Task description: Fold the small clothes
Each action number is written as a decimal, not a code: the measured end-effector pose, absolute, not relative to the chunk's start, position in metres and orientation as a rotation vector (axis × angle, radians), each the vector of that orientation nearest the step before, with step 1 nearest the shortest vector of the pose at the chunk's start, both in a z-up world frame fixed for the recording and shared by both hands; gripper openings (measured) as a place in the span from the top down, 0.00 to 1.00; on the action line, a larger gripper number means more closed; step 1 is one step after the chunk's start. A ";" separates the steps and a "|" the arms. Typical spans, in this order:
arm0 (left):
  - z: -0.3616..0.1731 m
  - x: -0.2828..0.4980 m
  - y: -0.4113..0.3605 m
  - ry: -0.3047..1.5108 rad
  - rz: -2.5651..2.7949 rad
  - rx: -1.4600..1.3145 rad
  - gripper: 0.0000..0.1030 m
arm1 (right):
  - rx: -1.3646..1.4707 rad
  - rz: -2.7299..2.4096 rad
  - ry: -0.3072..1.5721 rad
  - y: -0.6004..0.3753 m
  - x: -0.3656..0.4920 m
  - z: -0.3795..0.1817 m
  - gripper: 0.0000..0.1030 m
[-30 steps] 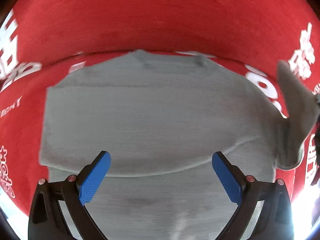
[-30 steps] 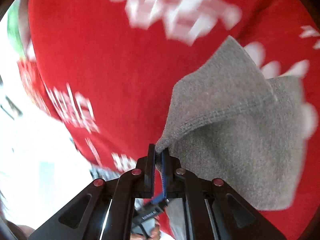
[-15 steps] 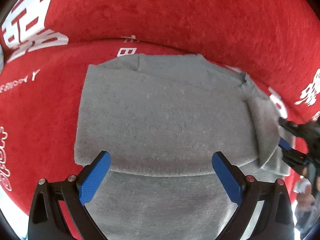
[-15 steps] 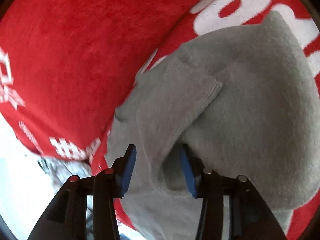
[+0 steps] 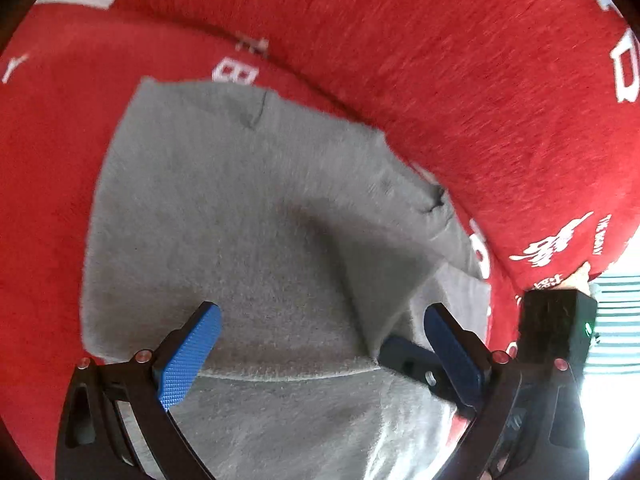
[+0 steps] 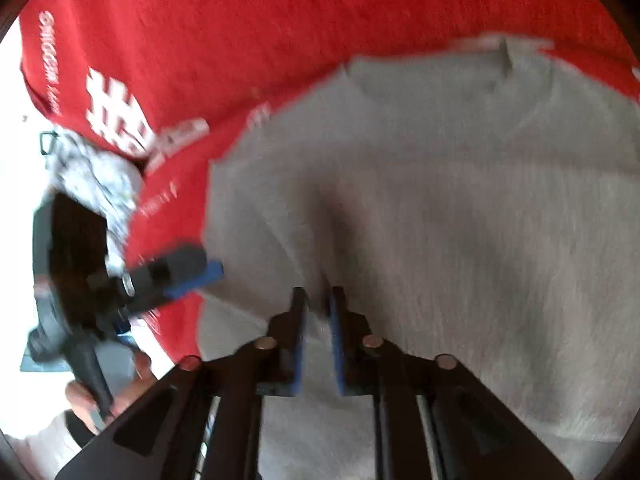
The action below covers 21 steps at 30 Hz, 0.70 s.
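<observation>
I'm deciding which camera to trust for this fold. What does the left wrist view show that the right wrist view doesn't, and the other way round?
Only the left wrist view: the left gripper wide open over the grey garment, nothing between its pads, and a striped surface at the right edge.

Only the right wrist view: the right gripper, jaws narrowly apart, grey cloth in the gap; a patterned cloth at the left; a hand on the other tool.

Both: the garment lying on a red blanket with white print.

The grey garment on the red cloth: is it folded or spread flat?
Partly folded. The grey garment shows a doubled layer whose edge crosses its lower part, and one side flap lies turned inward over it.
</observation>
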State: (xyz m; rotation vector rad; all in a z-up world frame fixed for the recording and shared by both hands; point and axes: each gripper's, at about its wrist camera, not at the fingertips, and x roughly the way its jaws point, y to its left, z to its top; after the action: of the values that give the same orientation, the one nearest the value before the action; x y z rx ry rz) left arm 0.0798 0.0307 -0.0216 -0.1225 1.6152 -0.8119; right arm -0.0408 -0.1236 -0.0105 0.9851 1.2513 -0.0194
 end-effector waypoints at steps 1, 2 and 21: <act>-0.022 0.077 0.028 1.619 -0.815 -0.116 0.01 | 1.013 -0.029 1.234 -0.126 -0.051 -0.008 0.64; -0.023 0.075 0.025 1.617 -0.818 -0.106 0.01 | 1.041 -0.048 1.215 -0.130 -0.062 -0.004 0.59; 0.003 0.081 0.004 1.553 -0.811 -0.030 0.85 | 1.391 -0.541 0.835 -0.248 -0.241 0.007 0.94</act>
State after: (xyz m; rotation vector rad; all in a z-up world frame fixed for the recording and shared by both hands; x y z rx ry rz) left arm 0.0813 0.0036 0.0031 -0.0304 1.5527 -0.8111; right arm -0.2412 -0.2480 0.0073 1.3910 0.8350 -0.5406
